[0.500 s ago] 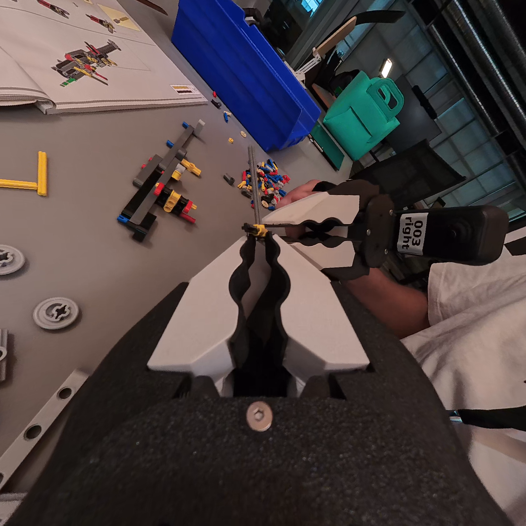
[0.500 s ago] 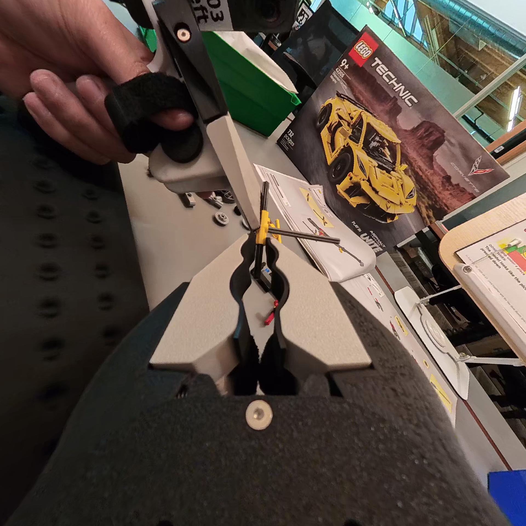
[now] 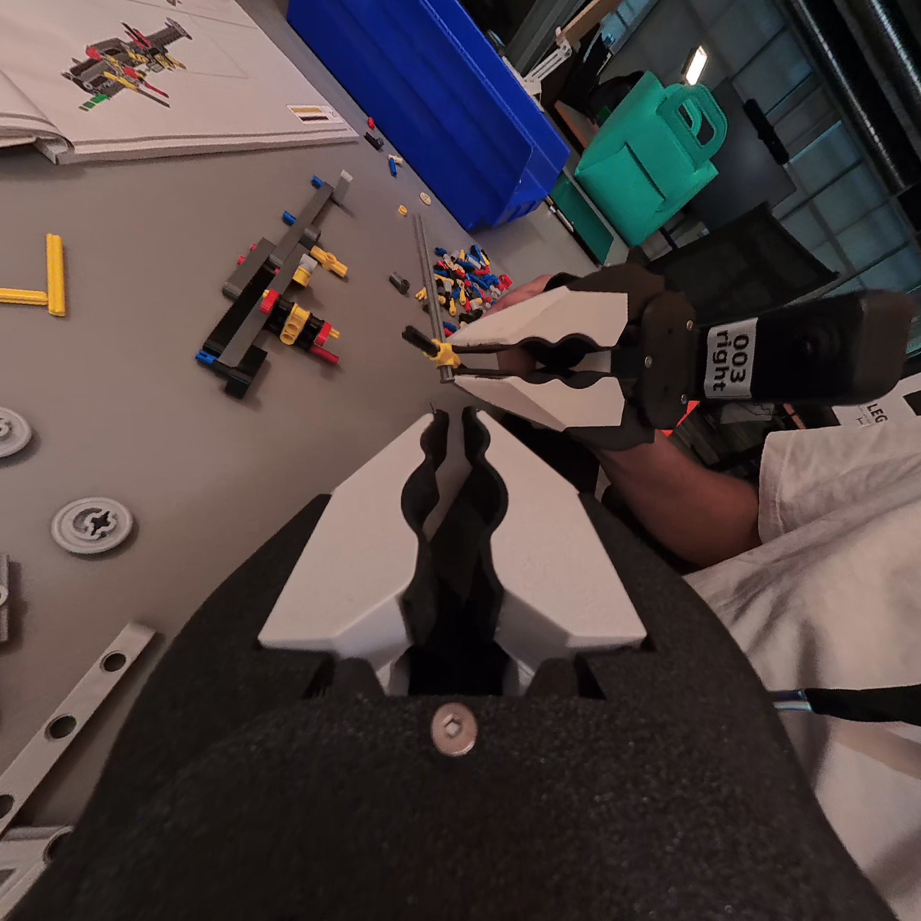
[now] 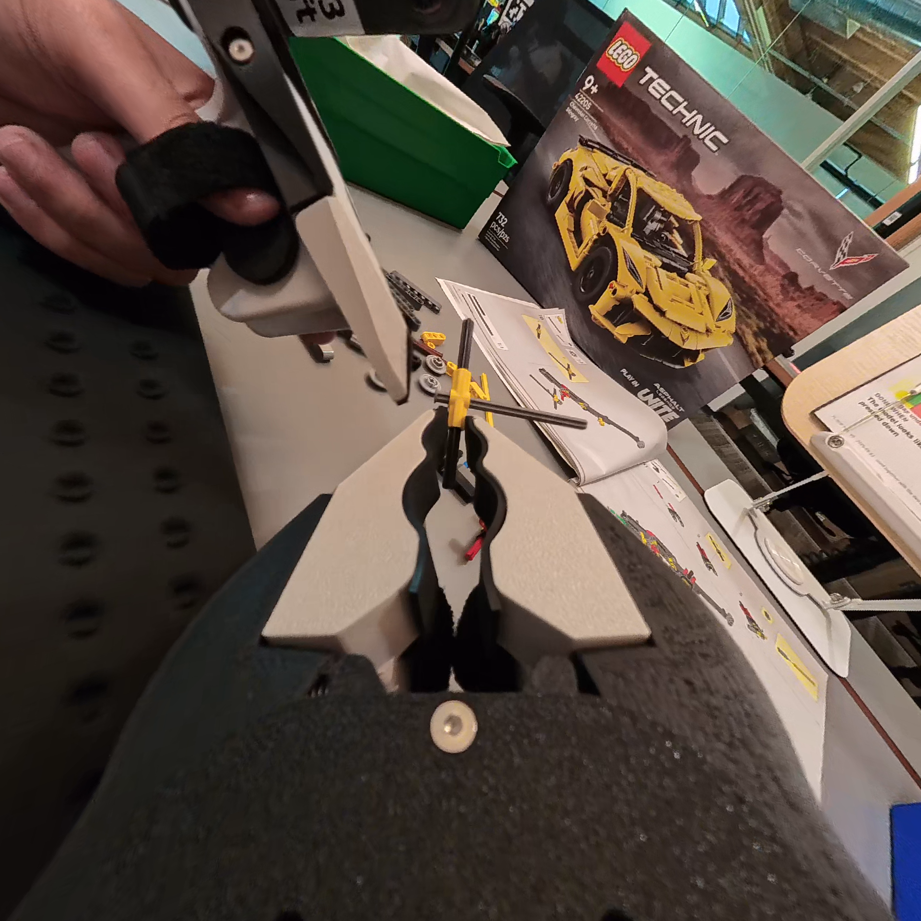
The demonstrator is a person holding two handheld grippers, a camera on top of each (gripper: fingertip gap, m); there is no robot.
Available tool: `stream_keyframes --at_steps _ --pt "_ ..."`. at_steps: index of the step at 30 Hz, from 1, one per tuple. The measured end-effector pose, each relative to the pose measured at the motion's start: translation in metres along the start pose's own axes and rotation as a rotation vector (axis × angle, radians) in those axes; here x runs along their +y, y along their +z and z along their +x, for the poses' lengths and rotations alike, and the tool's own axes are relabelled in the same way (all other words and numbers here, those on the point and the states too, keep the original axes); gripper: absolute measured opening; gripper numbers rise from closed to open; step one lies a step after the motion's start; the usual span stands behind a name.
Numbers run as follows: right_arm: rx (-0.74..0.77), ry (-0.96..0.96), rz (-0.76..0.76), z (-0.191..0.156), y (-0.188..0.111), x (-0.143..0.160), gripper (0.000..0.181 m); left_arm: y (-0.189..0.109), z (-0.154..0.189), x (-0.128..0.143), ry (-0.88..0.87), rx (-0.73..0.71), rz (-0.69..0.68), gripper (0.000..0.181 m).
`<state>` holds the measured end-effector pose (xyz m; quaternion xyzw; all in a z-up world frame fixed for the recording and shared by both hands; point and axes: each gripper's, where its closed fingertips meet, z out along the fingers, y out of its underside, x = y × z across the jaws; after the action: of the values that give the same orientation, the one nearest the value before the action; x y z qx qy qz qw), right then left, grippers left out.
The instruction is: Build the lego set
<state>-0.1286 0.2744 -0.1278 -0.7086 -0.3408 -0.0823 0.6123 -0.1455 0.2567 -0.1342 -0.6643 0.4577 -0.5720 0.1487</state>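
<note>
The right gripper [image 4: 453, 423] is clenched on a small lego piece: a yellow connector [image 4: 458, 396] with two black axles [image 4: 518, 412] through it, crossed like a plus sign. One axle runs back between the gripper's fingers, the other lies across, just beyond the tips. In the left wrist view the same piece [image 3: 441, 355] sits at the tips of the right gripper [image 3: 461, 361], above the grey table [image 3: 164, 448].

The left gripper [image 3: 450, 413] holds nothing; its jaws stand a little apart, with a narrow gap at the tips. It is near the piece but apart from it. In the right wrist view one of its fingers [image 4: 369, 319] comes down from the upper left and ends just beside the connector — whether it touches I cannot tell. A hand [image 4: 94, 164] holds this gripper by a black strap.

On the table lies a half-built assembly [image 3: 271, 299] of grey and black beams with yellow, red and blue pins. Beside it are a heap of small parts [image 3: 466, 284], a long grey axle [image 3: 427, 269], a yellow T-shaped part [image 3: 50, 279], a grey disc [image 3: 92, 524] and a grey beam [image 3: 75, 707] with holes. An open manual [image 3: 149, 84] lies at the far side, next to a blue bin [image 3: 428, 99]. The set's box [image 4: 688, 209] — with a yellow car on it — stands behind the manual, near a green bin [image 4: 398, 134].
</note>
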Motion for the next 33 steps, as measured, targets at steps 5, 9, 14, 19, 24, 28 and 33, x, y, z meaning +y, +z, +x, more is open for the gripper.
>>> stream_keyframes --at_steps 5,9,14,19,24,28,33 --pt "-0.002 -0.008 0.0 -0.001 0.0 0.0 0.006 0.0 -0.002 -0.012 -0.07 0.03 0.064 0.015" --pt "-0.005 -0.007 0.003 -0.002 0.0 -0.001 0.006 0.004 -0.001 -0.012 -0.055 0.032 0.052 0.008" --pt "0.001 0.004 0.002 0.0 -0.001 0.0 0.006 0.005 -0.002 -0.008 -0.026 0.01 0.028 0.003" --pt "0.007 0.022 -0.011 0.003 0.0 0.003 0.006 0.001 -0.003 0.0 -0.025 -0.006 -0.006 0.003" --pt "-0.002 0.078 -0.055 0.005 0.003 0.012 0.006 -0.004 -0.005 0.015 -0.013 -0.023 -0.074 0.003" --pt "-0.064 0.178 -0.165 -0.002 0.009 0.032 0.006 -0.003 -0.012 0.024 -0.048 -0.047 -0.13 0.005" --pt "-0.1 0.228 -0.192 -0.006 0.01 0.037 0.006 0.0 -0.02 0.024 -0.071 -0.084 -0.14 0.005"
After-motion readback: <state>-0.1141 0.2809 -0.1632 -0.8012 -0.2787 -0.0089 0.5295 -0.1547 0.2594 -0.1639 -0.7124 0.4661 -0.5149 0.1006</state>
